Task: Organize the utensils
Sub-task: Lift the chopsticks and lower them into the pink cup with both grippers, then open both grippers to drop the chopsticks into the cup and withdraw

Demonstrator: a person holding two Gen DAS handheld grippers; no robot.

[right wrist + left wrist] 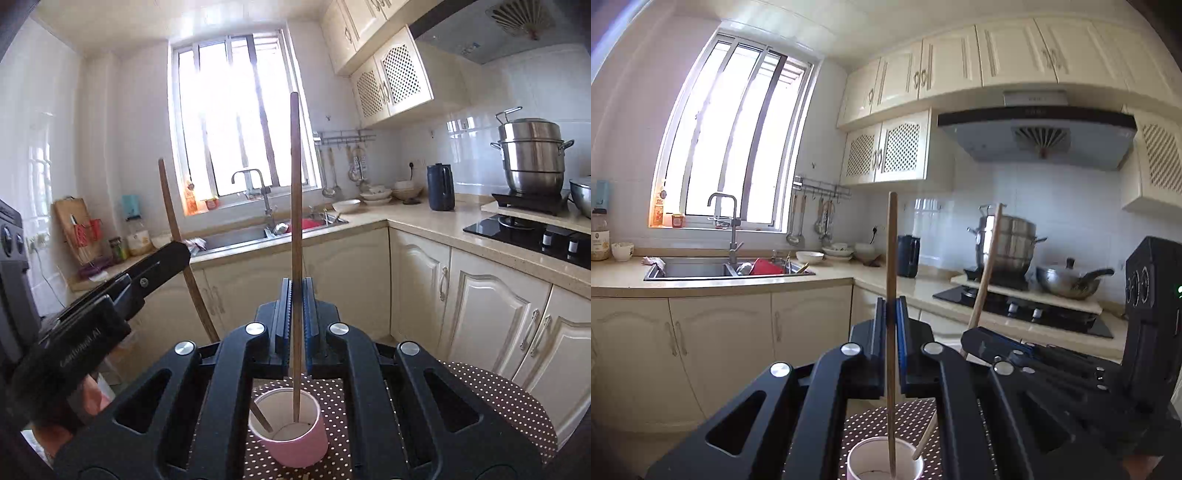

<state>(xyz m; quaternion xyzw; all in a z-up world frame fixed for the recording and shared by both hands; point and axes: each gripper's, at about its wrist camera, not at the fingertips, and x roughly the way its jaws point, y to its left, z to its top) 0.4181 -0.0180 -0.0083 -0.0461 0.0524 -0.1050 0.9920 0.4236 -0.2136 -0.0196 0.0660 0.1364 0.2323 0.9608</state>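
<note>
My left gripper [892,306] is shut on a wooden chopstick [891,258] held upright, its lower tip inside a pink cup [886,461] below. My right gripper [296,291] is shut on a second wooden chopstick [294,184], also upright, its tip resting in the same pink cup [295,443]. The cup stands on a brown polka-dot stool [498,398]. In the right wrist view the left gripper [162,258] shows at the left with its chopstick [170,206] slanting down into the cup. In the left wrist view the right gripper [997,343] shows at the right with its chopstick [988,266].
Beige counters and cream cabinets run along the walls. A sink [727,267] with dishes sits under the window. A black hob [1023,310] carries a steel steamer pot [1006,240] and a wok [1067,280]. A dark jug [440,186] and bowls stand on the counter.
</note>
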